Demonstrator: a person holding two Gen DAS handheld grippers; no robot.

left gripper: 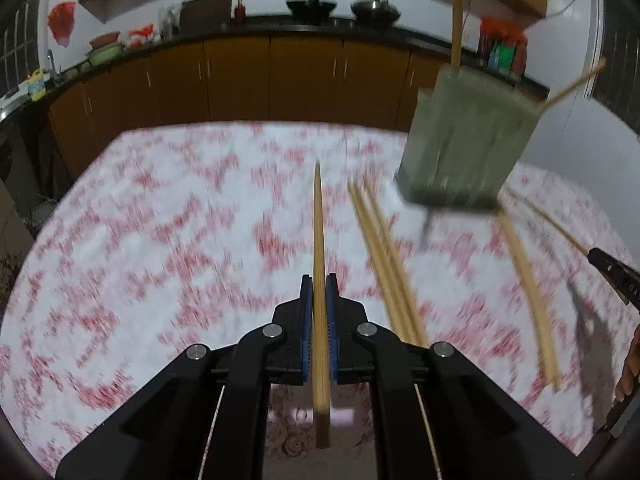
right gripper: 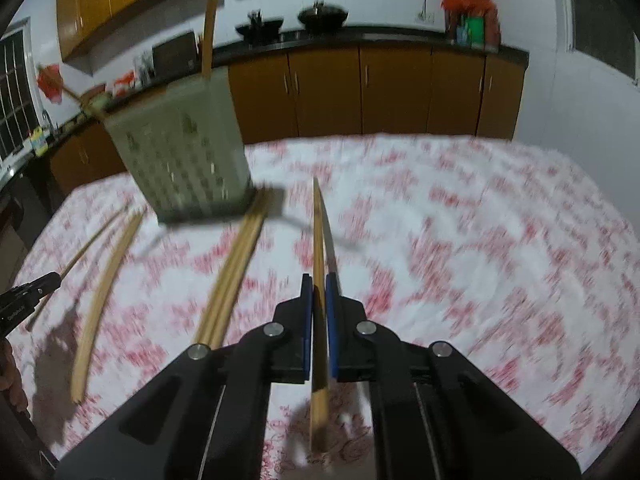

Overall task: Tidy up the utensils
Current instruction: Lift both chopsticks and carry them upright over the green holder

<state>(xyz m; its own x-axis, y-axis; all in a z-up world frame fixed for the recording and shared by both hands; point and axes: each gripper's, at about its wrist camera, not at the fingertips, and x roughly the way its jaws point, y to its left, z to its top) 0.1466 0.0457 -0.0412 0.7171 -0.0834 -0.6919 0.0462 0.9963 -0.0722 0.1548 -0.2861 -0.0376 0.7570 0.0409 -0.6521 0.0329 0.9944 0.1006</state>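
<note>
Left tongs (left gripper: 319,280) clamped on one chopstick (left gripper: 319,240), right tongs (right gripper: 319,280) likewise (right gripper: 318,232), blurred, seemingly perforated holder (right gripper: 180,148) beyond

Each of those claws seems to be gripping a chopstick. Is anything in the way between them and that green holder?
Nothing visible blocks either path. The left gripper holds one chopstick, the right gripper another. The green holder stands ahead, with only loose chopsticks lying flat on the tablecloth below.
</note>
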